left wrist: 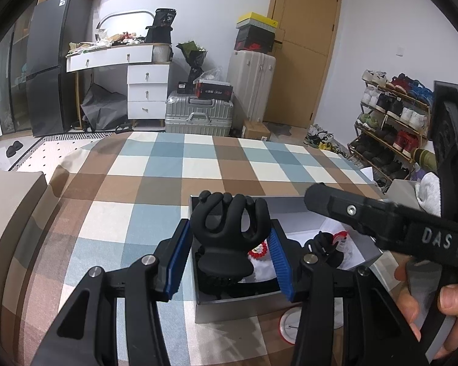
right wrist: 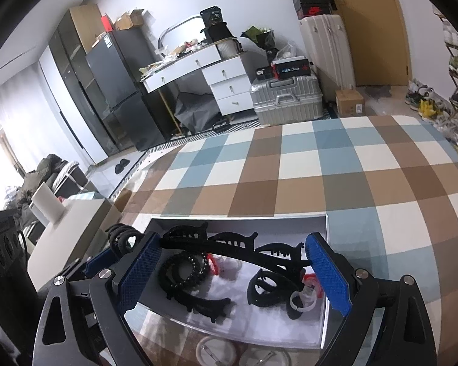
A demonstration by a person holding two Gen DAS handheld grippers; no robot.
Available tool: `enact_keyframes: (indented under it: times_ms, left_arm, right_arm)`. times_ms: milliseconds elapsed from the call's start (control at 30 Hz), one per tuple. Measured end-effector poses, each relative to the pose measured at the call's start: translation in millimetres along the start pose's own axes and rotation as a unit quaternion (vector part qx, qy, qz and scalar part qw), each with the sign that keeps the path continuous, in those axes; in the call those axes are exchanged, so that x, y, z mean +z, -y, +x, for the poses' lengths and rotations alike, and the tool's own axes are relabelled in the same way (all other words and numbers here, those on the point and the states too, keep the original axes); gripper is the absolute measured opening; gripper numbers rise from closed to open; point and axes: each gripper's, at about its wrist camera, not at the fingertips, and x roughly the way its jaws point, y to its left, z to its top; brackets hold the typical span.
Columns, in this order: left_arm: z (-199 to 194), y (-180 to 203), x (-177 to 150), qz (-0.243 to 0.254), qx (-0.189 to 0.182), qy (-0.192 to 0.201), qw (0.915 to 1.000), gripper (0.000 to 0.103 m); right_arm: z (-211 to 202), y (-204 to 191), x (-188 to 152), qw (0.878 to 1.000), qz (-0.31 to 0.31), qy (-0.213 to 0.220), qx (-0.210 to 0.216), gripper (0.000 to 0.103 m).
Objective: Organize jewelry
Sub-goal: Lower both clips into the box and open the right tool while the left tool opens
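Note:
A shallow grey box (left wrist: 229,305) with a white lining (right wrist: 259,326) lies on the checked cloth. In the left wrist view my left gripper (left wrist: 229,262) holds a big black claw hair clip (left wrist: 226,228) between its blue pads, over the box's left end. In the right wrist view my right gripper (right wrist: 235,274) is open above the box, its pads either side of a black headband (right wrist: 229,251). Below lie a beaded black bracelet (right wrist: 183,270), black claw clips (right wrist: 265,289) and red-and-white pieces (right wrist: 313,282). The held clip shows at the left (right wrist: 122,238).
Round white badges (right wrist: 210,353) lie on the cloth (left wrist: 168,167) in front of the box. A beige box (right wrist: 76,225) stands to the left. The right gripper's body (left wrist: 397,228) crosses the box's right end in the left wrist view. Suitcases and a dresser stand behind.

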Motion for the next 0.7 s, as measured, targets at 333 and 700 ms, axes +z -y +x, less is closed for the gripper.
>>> enact_keyframes:
  times_ms: [333,700]
  left_arm:
    - [0.2,-2.0,0.8,-0.005,-0.003,0.003,1.0,0.044]
    - [2.5,-1.8,-0.7,-0.006,-0.002,-0.003,1.0,0.044]
  right_arm:
    - [-3.2,6.5,3.0,1.0,0.02,0.001,-0.009,0.097]
    - [-23.3,8.1,-8.4,0.999,-0.021,-0.003,-0.048,0.098]
